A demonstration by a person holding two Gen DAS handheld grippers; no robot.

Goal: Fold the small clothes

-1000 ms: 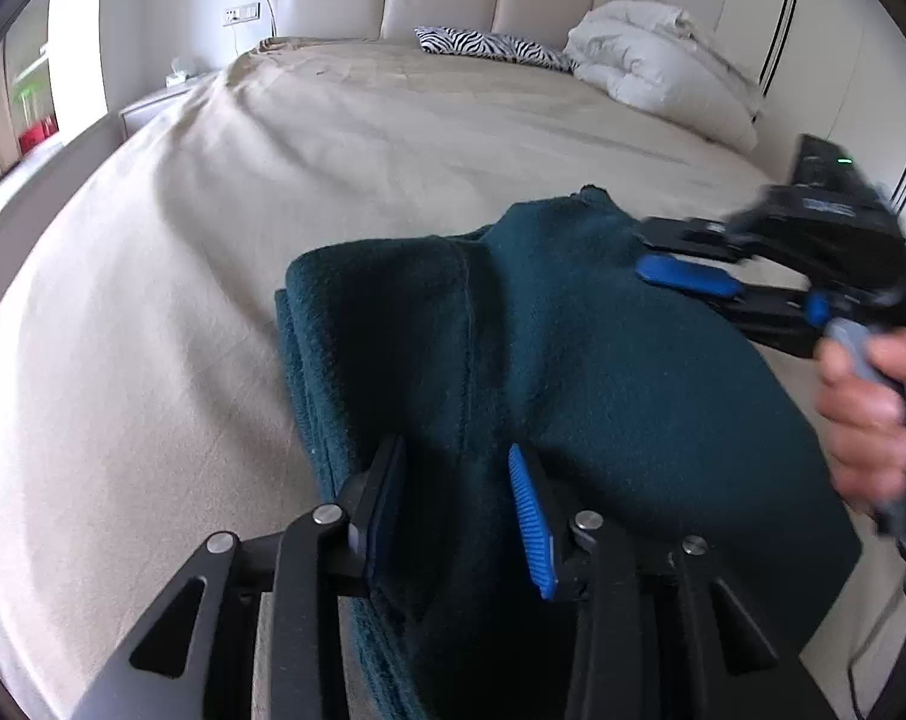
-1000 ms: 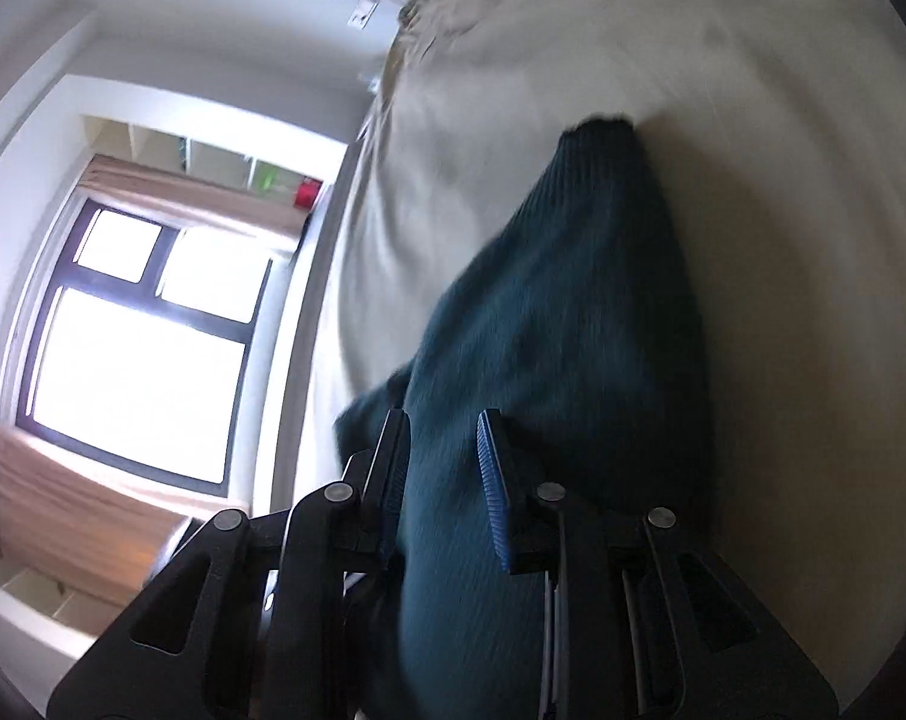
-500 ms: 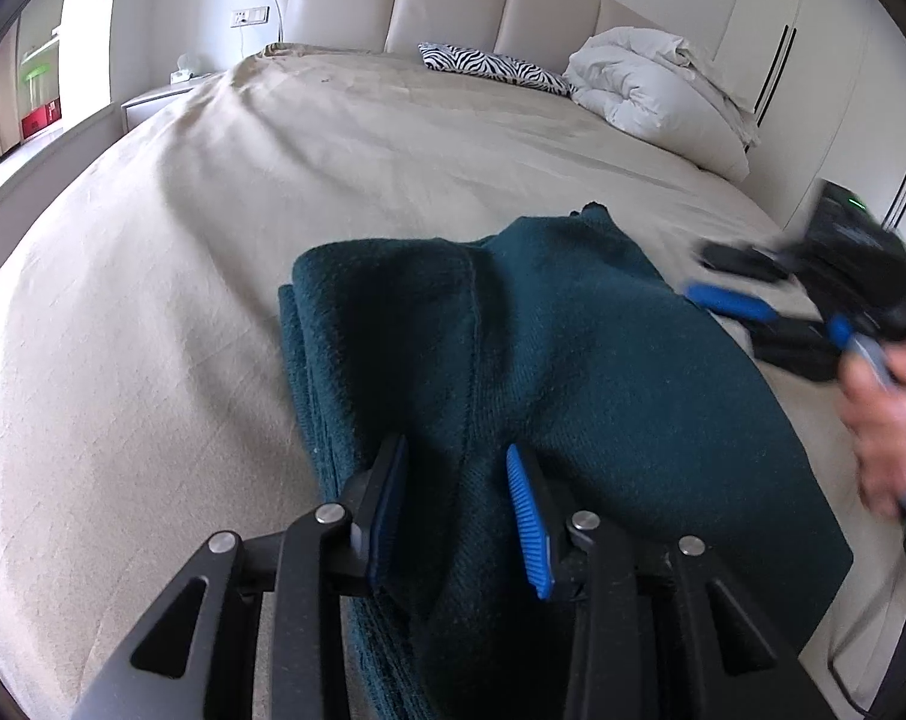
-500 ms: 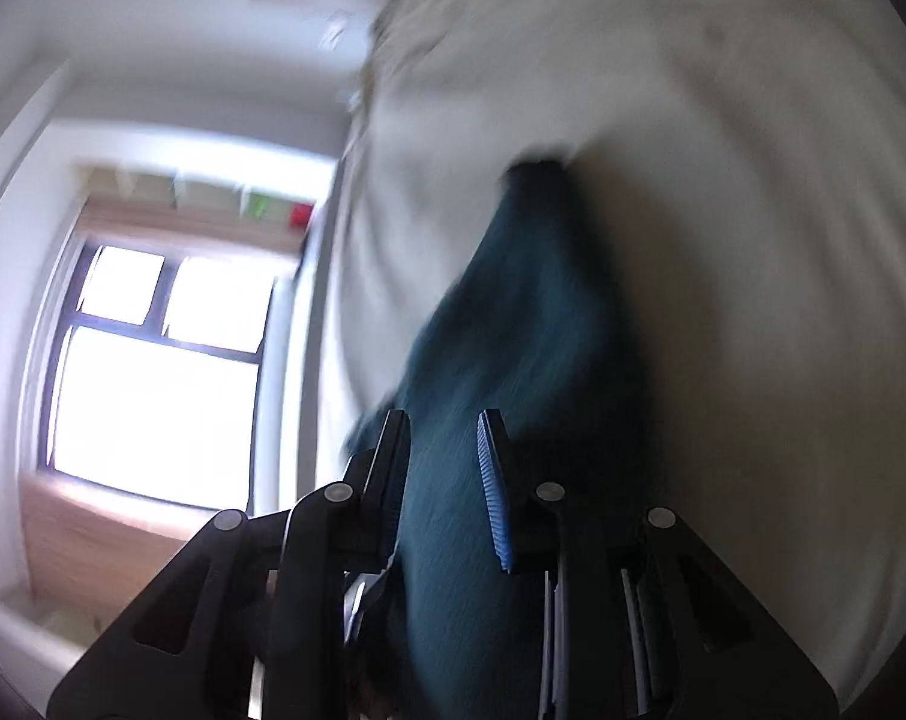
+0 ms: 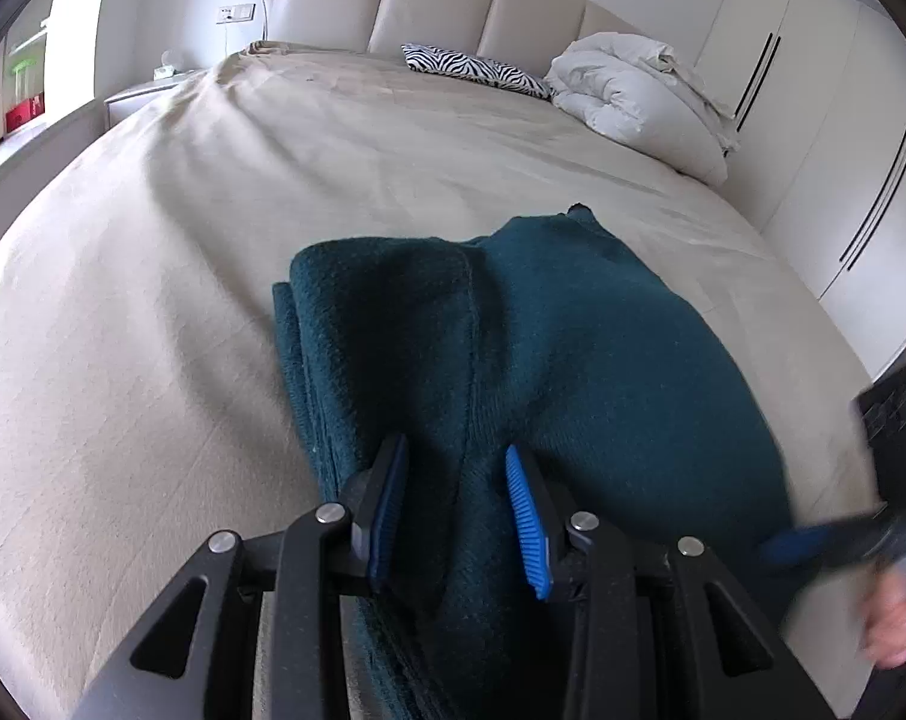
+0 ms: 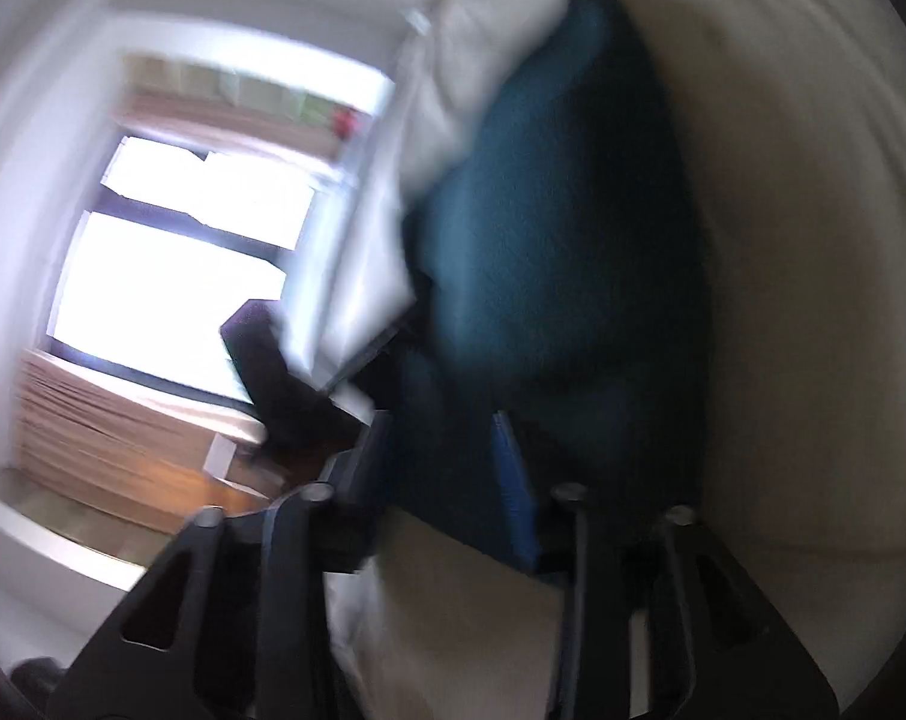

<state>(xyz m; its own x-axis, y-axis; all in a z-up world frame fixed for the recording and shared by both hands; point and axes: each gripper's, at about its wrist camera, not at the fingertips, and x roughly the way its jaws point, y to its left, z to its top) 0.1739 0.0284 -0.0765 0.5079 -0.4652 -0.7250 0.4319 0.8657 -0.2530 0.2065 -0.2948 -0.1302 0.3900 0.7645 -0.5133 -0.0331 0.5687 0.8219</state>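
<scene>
A folded dark teal knit garment [image 5: 573,360] lies on the beige bed [image 5: 183,300], near its right edge. The left gripper [image 5: 456,504] is clenched on a raised fold at the garment's near end, blue pads on either side. The blurred right gripper [image 6: 447,474] is opening, the garment's edge between its jaws; whether its pads still touch the cloth cannot be told.

Garment [image 5: 549,348] was dark teal. Bedsheet [image 5: 213,240] was beige. Far pillow [image 5: 477,63] bore black-and-white zebra stripes. Gripper pads [image 5: 528,516] were blue.
</scene>
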